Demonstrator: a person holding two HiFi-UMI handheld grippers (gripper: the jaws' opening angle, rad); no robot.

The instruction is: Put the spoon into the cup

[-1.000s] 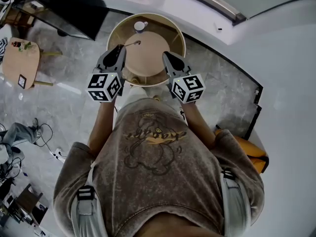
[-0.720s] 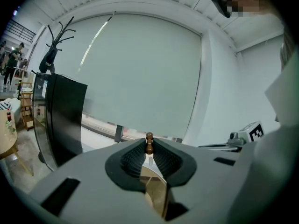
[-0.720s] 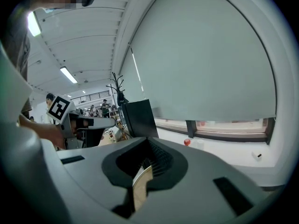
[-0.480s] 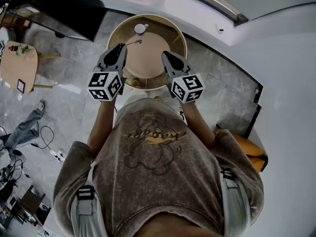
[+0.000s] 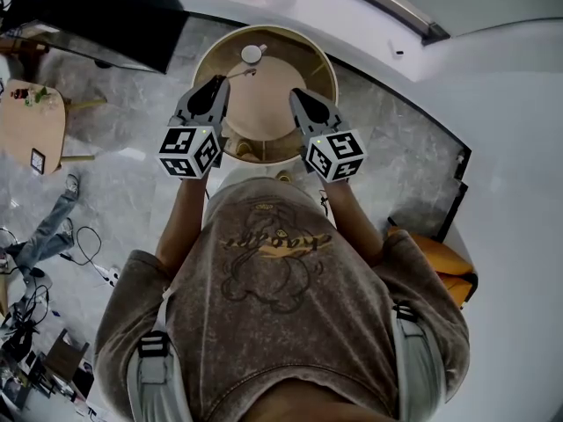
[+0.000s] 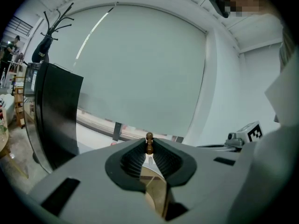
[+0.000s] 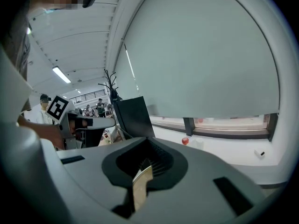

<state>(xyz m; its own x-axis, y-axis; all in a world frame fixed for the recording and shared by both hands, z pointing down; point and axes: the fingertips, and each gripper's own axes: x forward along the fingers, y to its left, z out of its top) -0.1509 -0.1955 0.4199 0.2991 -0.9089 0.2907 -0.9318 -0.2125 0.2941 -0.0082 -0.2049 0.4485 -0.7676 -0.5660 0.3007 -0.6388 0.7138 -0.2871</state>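
the right gripper (image 7: 148,141) is pressing its ribbed jaws together at the tips, gripping nothing. the left gripper (image 7: 108,122) is reaching in at the left. a black panel (image 7: 133,118) is standing behind, and a red ball (image 7: 185,141) is lying on the white ledge (image 7: 224,146).

Bright even indoor light, soft shadows, strong fisheye bending, dark vignetted corners

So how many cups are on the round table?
1. A white cup stands near the far rim of the round table, just beyond the left claw that grips the spoon. Another might be hidden nearer the person.
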